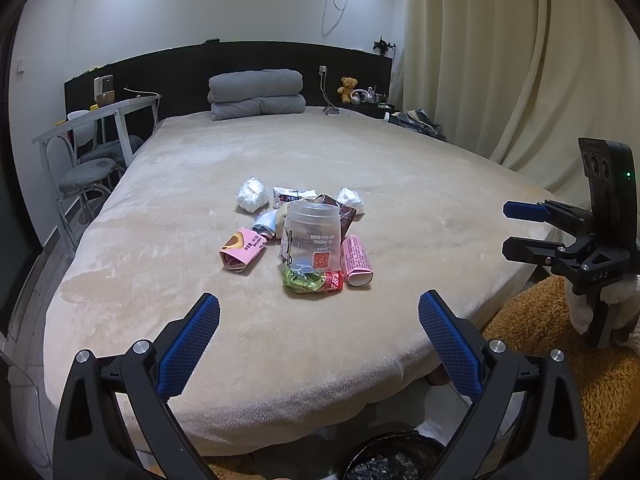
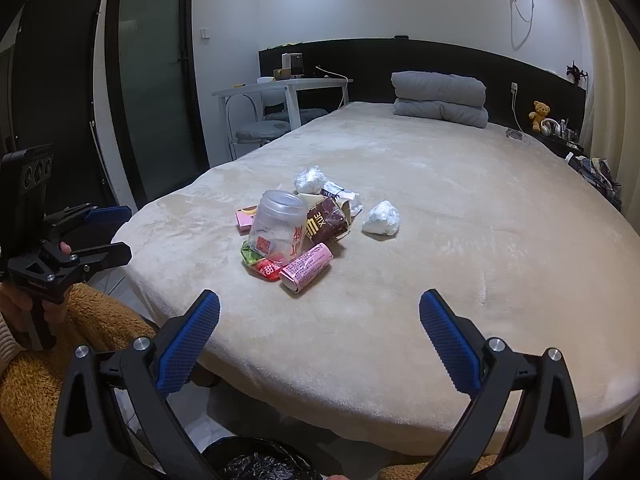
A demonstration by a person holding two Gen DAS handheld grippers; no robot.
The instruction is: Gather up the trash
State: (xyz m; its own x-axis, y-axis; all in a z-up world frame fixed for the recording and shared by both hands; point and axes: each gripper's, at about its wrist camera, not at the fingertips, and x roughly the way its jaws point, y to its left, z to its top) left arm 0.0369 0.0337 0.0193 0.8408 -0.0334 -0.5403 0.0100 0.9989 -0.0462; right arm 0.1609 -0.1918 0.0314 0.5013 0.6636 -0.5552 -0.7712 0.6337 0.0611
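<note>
- Nearest you, a black-lined bin (image 1: 394,462) sits on the floor below the foot of the bed, its liner crumpled; what lies in it cannot be told.
- Your left gripper (image 1: 319,326) hangs over the bed's near edge, jaws spread wide, holding nothing.
- Your right gripper (image 2: 320,326) is likewise wide apart and empty, beside the left.
- On the beige bed (image 1: 360,168) the trash is heaped mid-mattress: a clear plastic cup (image 1: 312,236) lies tilted over a green and red wrapper (image 1: 312,281).
- A pink tube (image 1: 357,260) lies touching the cup; a pink carton (image 1: 241,249) lies just beside the heap.
- Two white crumpled wads (image 1: 252,195) flank a brown packet (image 2: 326,222).
</note>
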